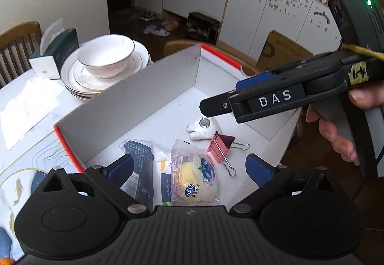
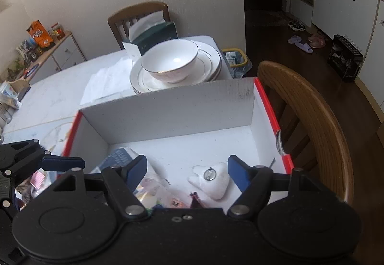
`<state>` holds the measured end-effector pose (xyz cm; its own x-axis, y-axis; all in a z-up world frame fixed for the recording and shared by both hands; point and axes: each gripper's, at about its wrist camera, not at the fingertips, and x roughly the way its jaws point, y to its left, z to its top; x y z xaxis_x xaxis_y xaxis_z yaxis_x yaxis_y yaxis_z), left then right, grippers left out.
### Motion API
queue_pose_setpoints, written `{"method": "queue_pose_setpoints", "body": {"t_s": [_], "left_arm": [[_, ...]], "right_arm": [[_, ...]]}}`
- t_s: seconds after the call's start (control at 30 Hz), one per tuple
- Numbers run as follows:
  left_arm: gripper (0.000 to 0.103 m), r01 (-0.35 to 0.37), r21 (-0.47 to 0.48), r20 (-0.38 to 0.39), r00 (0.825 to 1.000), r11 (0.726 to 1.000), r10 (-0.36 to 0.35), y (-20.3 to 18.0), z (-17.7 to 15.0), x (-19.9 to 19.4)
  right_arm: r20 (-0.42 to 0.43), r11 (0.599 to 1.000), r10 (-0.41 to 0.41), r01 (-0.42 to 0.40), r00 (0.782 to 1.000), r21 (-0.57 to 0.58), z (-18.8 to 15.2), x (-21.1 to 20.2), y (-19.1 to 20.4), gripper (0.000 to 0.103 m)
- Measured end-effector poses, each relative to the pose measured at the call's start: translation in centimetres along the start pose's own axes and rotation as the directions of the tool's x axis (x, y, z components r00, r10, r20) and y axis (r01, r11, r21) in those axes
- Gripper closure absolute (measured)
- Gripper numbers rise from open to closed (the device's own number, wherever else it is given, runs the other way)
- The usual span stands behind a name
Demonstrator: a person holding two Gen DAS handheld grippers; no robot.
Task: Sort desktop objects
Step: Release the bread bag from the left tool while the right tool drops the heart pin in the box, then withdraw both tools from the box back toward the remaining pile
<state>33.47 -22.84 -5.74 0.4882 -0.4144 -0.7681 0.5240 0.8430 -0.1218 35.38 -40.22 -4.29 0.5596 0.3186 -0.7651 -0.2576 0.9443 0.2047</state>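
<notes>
A white cardboard box (image 1: 134,106) with red outer sides stands open on the table. On its floor lie a dark blue tissue pack (image 1: 141,164), a clear snack packet (image 1: 194,181), a pink binder clip (image 1: 222,144) and a white tooth-shaped badge (image 1: 204,129). My left gripper (image 1: 189,169) hangs open above the tissue pack and snack packet, touching nothing. My right gripper (image 2: 187,169) is open over the box (image 2: 168,116), above the tooth badge (image 2: 211,179), with nothing between its pads. From the left wrist it shows as the right gripper (image 1: 223,95) reaching in from the right.
A white bowl (image 2: 170,60) sits on stacked plates behind the box, with a green tissue box (image 2: 156,35) and paper sheets (image 2: 108,82) beside them. A wooden chair (image 2: 312,108) stands right of the box. A hand (image 1: 336,135) holds the right gripper's handle.
</notes>
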Motion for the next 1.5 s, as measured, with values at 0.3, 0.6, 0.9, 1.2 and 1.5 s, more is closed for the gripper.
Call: {"method": "queue_pose_setpoints", "body": {"t_s": [0.3,0.6,0.9,1.2,1.5], "left_arm": [[0.001,0.005,-0.034,0.067,0.998,0.999,-0.003,1.7,-1.7,-4.0],[0.001,0.002,-0.037,0.128,0.992,0.999,0.003,3.9,-4.3,-8.7],[0.001,-0.002,-0.058,0.162,0.987,0.998,0.011,7.5,-7.7,-13.5],[0.001,-0.041,-0.087,0.165,0.985,0.995,0.055,11.1,-11.4,-16.7],[0.001,-0.103,-0.1,0.165,0.979,0.99,0.118,14.4,-14.8,-19.1]], "right_arm": [[0.056,1.0,-0.008,0.006,0.998,0.025,-1.0,-2.4,2.6,0.028],[0.116,0.997,0.003,-0.011,0.993,0.072,-2.1,-4.6,6.5,0.027],[0.116,0.998,0.01,-0.016,0.993,0.054,-3.8,-4.7,12.5,0.026],[0.118,0.999,0.007,-0.013,0.993,0.047,-5.4,-4.3,17.6,0.026],[0.114,1.0,0.011,-0.014,0.993,0.023,-6.7,-3.6,22.1,0.026]]}}
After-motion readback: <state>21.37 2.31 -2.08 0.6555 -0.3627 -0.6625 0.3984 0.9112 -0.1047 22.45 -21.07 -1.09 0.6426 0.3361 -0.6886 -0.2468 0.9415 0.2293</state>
